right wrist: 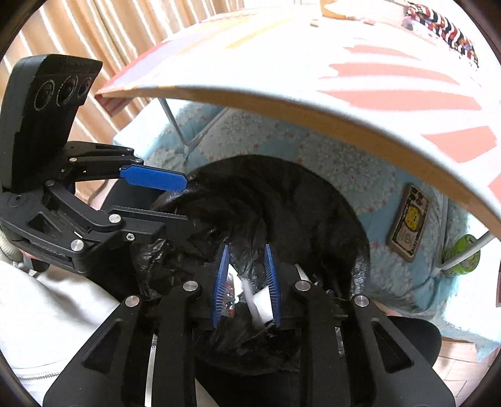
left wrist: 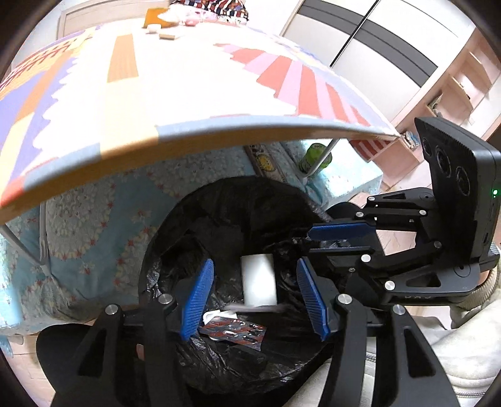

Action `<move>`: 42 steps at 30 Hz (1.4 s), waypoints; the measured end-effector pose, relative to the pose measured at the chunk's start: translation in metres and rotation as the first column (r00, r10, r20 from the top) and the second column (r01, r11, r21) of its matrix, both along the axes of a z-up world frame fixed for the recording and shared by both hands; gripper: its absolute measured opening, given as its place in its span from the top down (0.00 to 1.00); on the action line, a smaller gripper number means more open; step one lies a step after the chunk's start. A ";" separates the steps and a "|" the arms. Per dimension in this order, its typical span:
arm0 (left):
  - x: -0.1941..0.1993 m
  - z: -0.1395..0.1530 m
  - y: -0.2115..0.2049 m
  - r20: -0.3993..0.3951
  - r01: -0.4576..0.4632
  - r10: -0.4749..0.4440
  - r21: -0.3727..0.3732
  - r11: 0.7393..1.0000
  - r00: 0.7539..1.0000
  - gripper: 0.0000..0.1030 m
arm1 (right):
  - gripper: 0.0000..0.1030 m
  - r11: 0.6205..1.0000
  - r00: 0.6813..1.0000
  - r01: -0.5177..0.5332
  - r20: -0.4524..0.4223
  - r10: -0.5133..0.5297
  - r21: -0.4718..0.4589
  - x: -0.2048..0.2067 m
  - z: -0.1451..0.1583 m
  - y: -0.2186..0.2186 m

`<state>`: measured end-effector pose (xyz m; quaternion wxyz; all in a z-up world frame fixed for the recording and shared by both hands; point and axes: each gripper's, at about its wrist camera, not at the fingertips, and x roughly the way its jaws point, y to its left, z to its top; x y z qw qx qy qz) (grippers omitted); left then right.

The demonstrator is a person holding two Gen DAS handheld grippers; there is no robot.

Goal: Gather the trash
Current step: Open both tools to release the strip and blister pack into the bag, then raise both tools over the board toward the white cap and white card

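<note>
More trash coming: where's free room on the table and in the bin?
Table bare from near edge to far-end clutter. Bin crowded: left gripper and right gripper over its mouth, cup and blister packs below; its far side is open.

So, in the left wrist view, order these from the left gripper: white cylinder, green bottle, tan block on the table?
1. White paper-like cylinder, between the left gripper fingers, over the bag.
2. Green bottle, on the floor beyond, right.
3. Tan block, far tabletop end.

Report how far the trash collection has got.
Done: a foil blister pack lies in the black bin bag. In hand: a white cup is blurred between the left gripper's open jaws. Left: small items remain on the table.
</note>
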<state>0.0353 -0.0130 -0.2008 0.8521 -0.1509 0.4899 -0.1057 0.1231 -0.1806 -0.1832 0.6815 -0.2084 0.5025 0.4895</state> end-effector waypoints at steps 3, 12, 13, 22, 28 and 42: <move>-0.002 0.009 -0.002 0.020 0.001 -0.001 0.017 1.000 1.000 0.48 | 0.76 1.000 1.000 0.005 0.016 -0.005 0.016 0.001 0.009 -0.003; -0.007 0.052 -0.005 0.117 0.006 -0.015 0.080 0.997 0.993 0.48 | 0.76 0.996 0.996 0.014 0.082 -0.022 0.085 0.001 0.044 -0.013; -0.008 0.057 -0.005 0.129 0.005 -0.017 0.089 0.996 0.991 0.48 | 0.76 0.996 0.996 0.017 0.089 -0.025 0.092 0.001 0.048 -0.014; -0.003 0.089 0.013 0.204 -0.033 0.005 0.134 0.990 0.979 0.48 | 0.72 0.990 0.989 0.029 0.142 -0.049 0.139 0.010 0.072 -0.014; 0.010 0.103 0.025 0.232 -0.055 0.017 0.159 0.986 0.972 0.48 | 0.72 0.986 0.984 0.026 0.171 -0.054 0.165 0.018 0.085 -0.003; 0.055 0.123 0.063 0.270 -0.120 0.066 0.189 0.975 0.961 0.48 | 0.67 0.976 0.974 0.057 0.205 -0.101 0.209 0.054 0.101 0.031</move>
